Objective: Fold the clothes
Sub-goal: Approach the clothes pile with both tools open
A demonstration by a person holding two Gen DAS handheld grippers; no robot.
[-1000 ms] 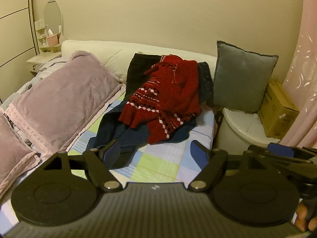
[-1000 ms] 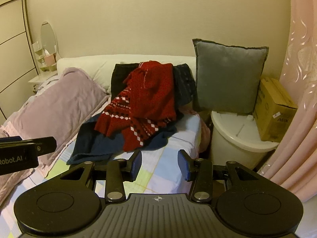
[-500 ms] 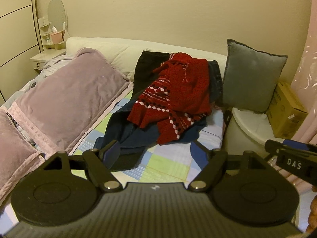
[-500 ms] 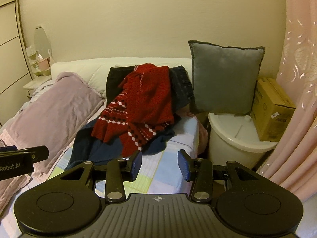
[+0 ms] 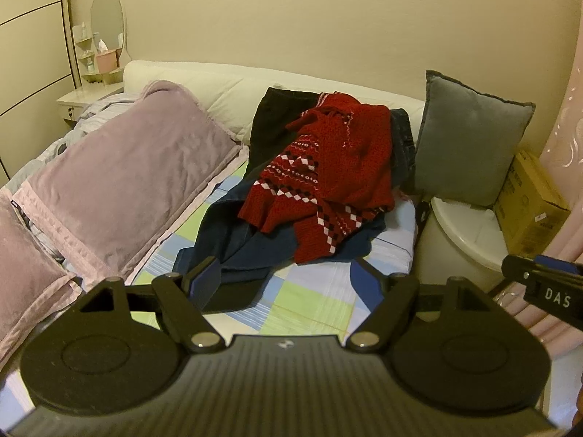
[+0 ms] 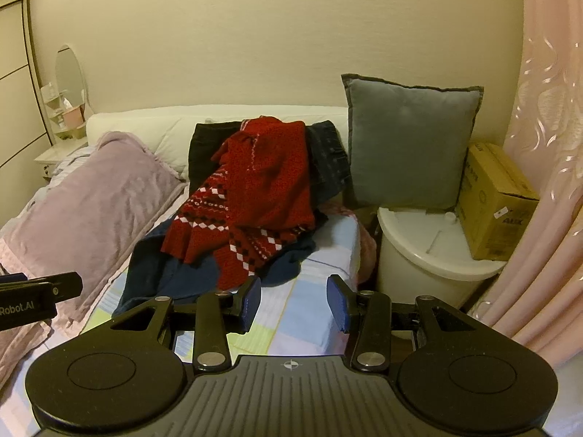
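Observation:
A red patterned sweater [image 5: 328, 178] [image 6: 255, 196] lies crumpled on a heap of clothes at the head of the bed, over a navy garment [image 5: 237, 244] [image 6: 167, 273], a black one [image 5: 273, 120] and dark jeans [image 6: 328, 153]. My left gripper [image 5: 288, 284] hovers open above the checked sheet [image 5: 313, 302], short of the heap. My right gripper [image 6: 294, 304] is open too, with nothing between its fingers, near the heap's front edge. Each gripper's body shows at the side of the other's view.
Lilac pillows [image 5: 124, 178] run along the bed's left side. A grey cushion [image 6: 408, 145] leans on the wall above a white round bin [image 6: 430, 266]. A cardboard box [image 6: 495, 200] and a pink curtain [image 6: 546, 182] stand at the right. A nightstand with a mirror [image 5: 105, 29] is far left.
Both grippers have drifted a little to the left and back, so the heap sits further right in each view. Their jaws stay open; the clothes have not moved.

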